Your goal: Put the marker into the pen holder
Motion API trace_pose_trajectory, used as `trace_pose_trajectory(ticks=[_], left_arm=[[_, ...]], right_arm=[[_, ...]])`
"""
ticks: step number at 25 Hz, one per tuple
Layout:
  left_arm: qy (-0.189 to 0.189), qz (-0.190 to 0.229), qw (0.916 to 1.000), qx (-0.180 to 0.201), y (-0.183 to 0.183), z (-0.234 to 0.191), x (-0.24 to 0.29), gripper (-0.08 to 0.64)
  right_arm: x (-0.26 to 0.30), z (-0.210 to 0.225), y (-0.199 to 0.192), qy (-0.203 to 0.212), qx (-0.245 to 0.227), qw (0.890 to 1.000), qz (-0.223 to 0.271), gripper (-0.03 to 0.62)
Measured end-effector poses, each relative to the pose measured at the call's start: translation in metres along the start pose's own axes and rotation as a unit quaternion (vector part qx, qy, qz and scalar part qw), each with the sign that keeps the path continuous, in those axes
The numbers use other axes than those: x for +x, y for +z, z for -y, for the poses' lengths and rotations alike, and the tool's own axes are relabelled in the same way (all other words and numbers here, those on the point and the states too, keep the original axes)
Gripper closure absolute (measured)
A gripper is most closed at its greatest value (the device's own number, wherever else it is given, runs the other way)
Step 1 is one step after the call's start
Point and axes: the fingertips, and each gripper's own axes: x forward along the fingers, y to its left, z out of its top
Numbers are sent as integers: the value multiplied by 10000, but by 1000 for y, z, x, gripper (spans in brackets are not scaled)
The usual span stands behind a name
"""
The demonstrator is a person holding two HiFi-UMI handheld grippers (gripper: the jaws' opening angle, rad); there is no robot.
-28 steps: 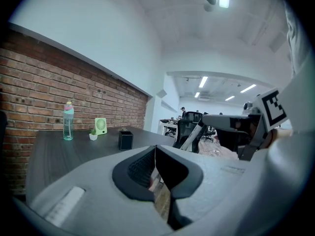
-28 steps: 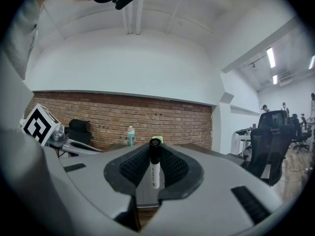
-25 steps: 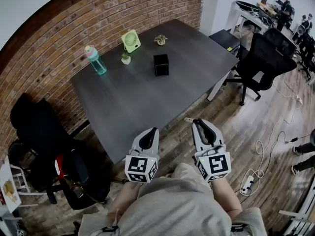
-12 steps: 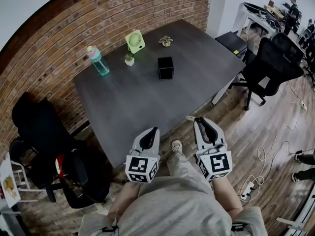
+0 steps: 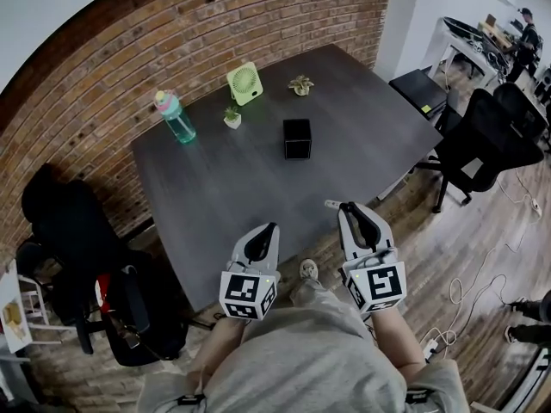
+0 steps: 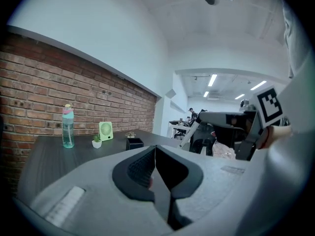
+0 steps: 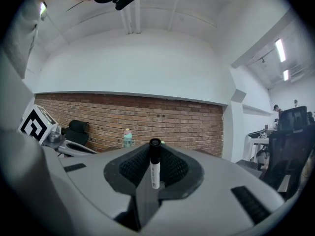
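Observation:
A white marker [image 7: 154,163] with a black cap stands upright between the jaws of my right gripper [image 7: 153,167], which is shut on it. In the head view the marker [image 5: 333,204] pokes out leftward from the right gripper [image 5: 353,213] near the table's front edge. The black cube-shaped pen holder [image 5: 297,138] sits on the dark table [image 5: 250,188], well ahead of both grippers. My left gripper [image 5: 265,235] is shut with nothing in it; the pen holder [image 6: 134,143] shows small beyond its jaws.
A teal bottle [image 5: 175,116], a green fan [image 5: 245,83] and two small plants [image 5: 232,117] stand along the table's far side by the brick wall. Black office chairs [image 5: 486,140] stand right of the table, and a black chair with bags [image 5: 77,248] on the left.
The table and the pen holder have shifted slightly right and down in the head view. Both grippers keep their pose, the right one still holding the marker.

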Motion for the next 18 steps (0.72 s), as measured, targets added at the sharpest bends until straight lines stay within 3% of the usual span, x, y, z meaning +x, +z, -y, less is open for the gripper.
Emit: trace_pose_trajectory(ticks=[18], left_arm=[[558, -47, 9984, -107, 21, -47, 82, 543]], right_arm=[[109, 51, 3, 498, 38, 9987, 34, 526]])
